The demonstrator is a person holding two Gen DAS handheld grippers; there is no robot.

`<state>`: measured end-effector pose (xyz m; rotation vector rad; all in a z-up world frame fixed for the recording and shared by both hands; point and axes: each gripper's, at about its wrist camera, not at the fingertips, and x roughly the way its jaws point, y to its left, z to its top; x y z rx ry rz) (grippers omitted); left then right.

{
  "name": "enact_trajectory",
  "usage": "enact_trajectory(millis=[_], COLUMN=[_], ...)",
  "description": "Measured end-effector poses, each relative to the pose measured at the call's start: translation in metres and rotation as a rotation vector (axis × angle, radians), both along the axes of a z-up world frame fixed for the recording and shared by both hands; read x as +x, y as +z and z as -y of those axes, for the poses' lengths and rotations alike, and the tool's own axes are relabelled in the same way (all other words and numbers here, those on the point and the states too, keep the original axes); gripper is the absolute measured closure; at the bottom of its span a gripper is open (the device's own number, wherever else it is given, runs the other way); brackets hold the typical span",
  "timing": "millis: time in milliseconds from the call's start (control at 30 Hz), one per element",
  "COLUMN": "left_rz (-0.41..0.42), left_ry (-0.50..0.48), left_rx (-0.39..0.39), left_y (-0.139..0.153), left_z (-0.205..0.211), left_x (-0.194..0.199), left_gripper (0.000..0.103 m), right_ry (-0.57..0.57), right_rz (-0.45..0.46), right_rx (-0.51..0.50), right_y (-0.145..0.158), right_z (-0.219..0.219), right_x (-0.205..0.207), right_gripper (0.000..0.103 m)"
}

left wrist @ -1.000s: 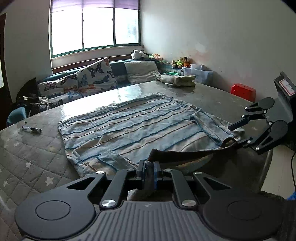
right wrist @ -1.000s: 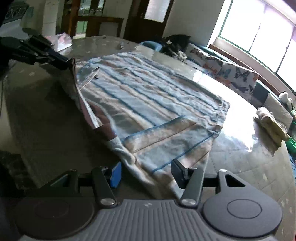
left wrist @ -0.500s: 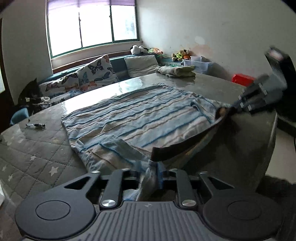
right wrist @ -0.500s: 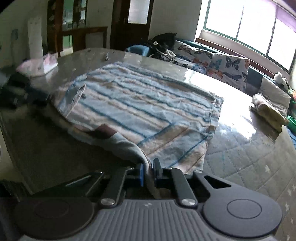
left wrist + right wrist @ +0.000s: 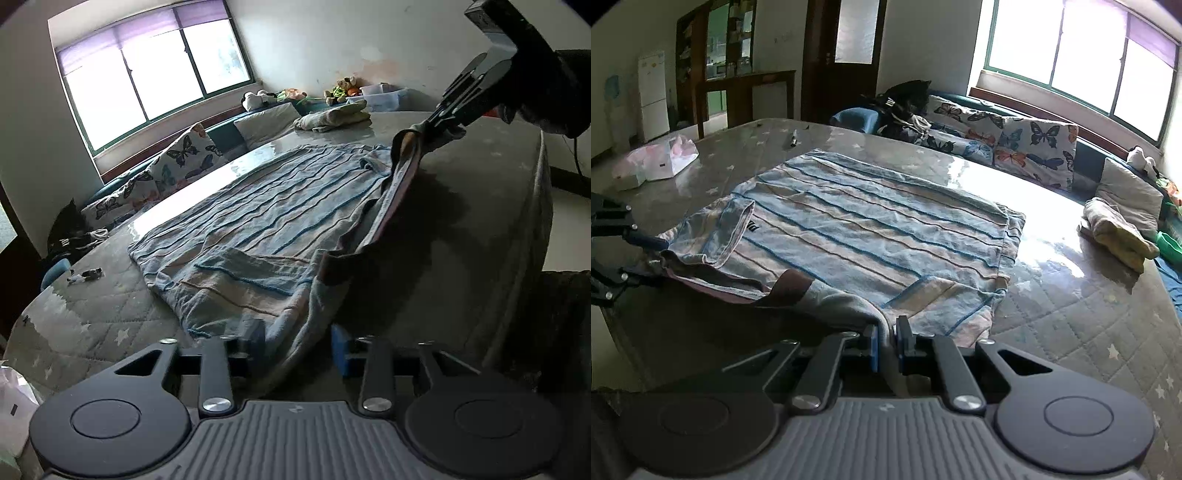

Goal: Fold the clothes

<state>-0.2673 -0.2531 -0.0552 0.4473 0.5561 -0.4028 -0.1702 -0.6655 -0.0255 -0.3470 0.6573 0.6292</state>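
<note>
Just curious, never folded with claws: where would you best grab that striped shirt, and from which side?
Grip the striped shirt by its raised near edge, coming from the table's open side. That hem lifts clear while the rest lies flat. The right claw already pinches it there; the left claw's jaws have just been closing around cloth.

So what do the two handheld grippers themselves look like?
Both look alike: the left gripper and right gripper have black linkage arms with silver pivot screws, blue finger pads, round black side discs and a ribbed grey base.
</note>
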Motion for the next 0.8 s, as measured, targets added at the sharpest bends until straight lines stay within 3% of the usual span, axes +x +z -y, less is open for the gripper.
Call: enact_trajectory(millis=[33, 67, 167, 400, 600, 800], left_rz=[-0.004, -0.009, -0.016, 0.035, 0.098, 0.155], left_ry=[0.003, 0.010, 0.020, -0.012, 0.008, 0.083], left_rx=[-0.002, -0.003, -0.035, -0.042, -0.047, -0.078], left_y=[0.000, 0.000, 0.005, 0.038, 0.074, 0.089], left_z=[-0.001, -0.002, -0.008, -0.011, -0.017, -0.024], left_x=[0.002, 0.004, 0.007, -0.023, -0.057, -0.031], left_gripper=[0.078, 0.089, 0.096, 0.098, 0.098, 0.098], right_ry=[-0.002, -0.006, -0.015, 0.004, 0.059, 0.079], right_rz=[0.003, 0.004, 0.011, 0.044, 0.072, 0.098], right_rx=[0.002, 0.007, 0.027, 0.060, 0.089, 0.086], right_y=[0.000, 0.000, 0.001, 0.020, 0.053, 0.069], right_z=[0.000, 0.000, 0.002, 0.013, 0.024, 0.018], right_x=[-0.001, -0.001, -0.003, -0.025, -0.074, -0.065], right_gripper=[0.095, 0.095, 0.097, 0.097, 0.097, 0.097])
